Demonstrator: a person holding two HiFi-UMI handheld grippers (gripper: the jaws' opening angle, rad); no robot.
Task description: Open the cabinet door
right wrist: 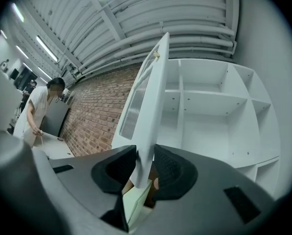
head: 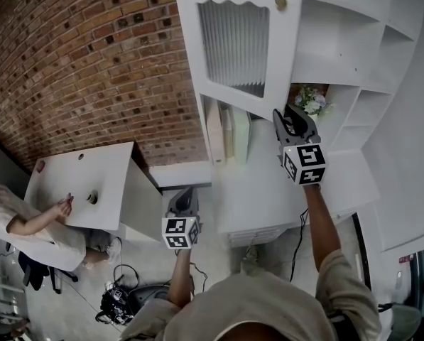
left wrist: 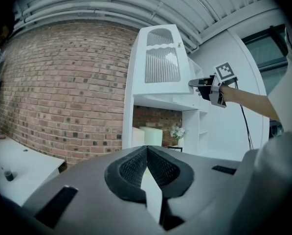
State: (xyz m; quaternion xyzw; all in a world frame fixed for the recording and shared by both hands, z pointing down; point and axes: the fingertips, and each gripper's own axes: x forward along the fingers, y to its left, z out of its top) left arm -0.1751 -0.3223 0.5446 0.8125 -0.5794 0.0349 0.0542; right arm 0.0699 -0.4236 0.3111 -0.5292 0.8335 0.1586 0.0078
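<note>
The white cabinet door, with a ribbed glass panel and a small gold knob, stands swung out from the white cabinet. My right gripper is raised at the door's lower free corner. In the right gripper view the door runs edge-on between the jaws, and the right gripper is shut on its lower edge with both pads against it. My left gripper hangs lower, in front of the counter, apart from the door. Its tips meet, so the left gripper is shut on nothing.
Bare shelves show behind the door. Pale boxes and a bunch of flowers sit in the open niche under it. At the left a person works at a white table by the brick wall. Cables and a bag lie on the floor.
</note>
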